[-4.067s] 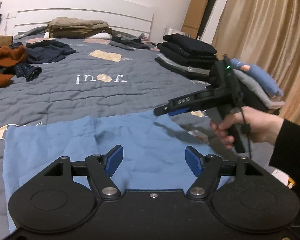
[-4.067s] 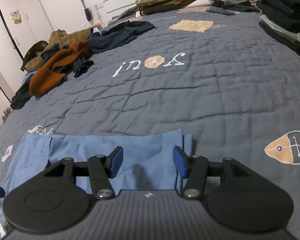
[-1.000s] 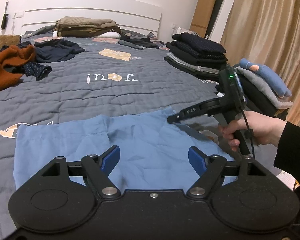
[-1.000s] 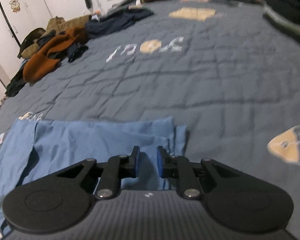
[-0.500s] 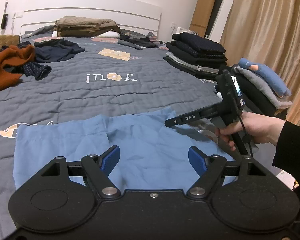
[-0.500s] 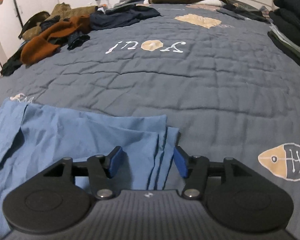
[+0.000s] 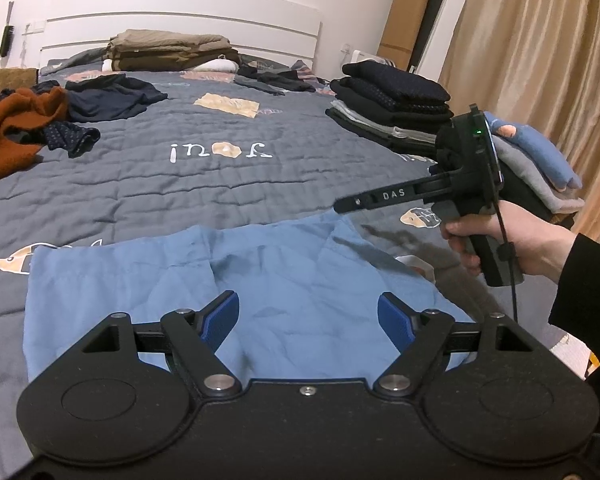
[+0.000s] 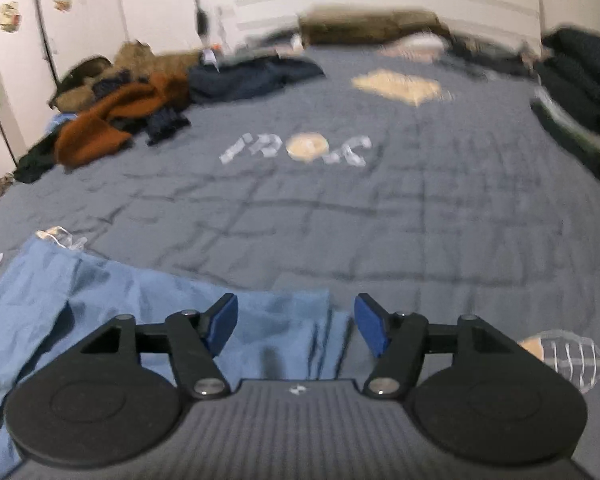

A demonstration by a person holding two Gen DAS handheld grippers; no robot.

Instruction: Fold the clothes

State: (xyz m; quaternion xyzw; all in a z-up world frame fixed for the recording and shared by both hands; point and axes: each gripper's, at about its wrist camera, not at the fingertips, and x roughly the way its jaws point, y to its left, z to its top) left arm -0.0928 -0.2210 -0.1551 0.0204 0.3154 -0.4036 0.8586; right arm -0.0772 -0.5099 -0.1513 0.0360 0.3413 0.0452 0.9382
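One big grey quilt (image 7: 148, 184) covers the bed in front of me, printed with pale letters and fish. Across its near edge lies the blue garment (image 7: 292, 276), spread flat with a few creases, its right end doubled into folded layers just ahead of my right tongs. Along the far right side sits a stack of folded dark clothes (image 7: 392, 100), and nearer on that side a second stack with a blue top (image 7: 540, 156). At the far left lies a loose heap with a rust-orange garment (image 7: 8, 132).

My left gripper (image 7: 308, 320) hangs over the middle of the blue cloth, jaws wide, nothing between them. My right gripper (image 8: 296, 326) has just been opening; its jaws now stand well apart above the folded edge and, as far as that blurred view lets me judge, grip nothing. My right hand (image 7: 512, 240) holds its handle over the cloth's right end.
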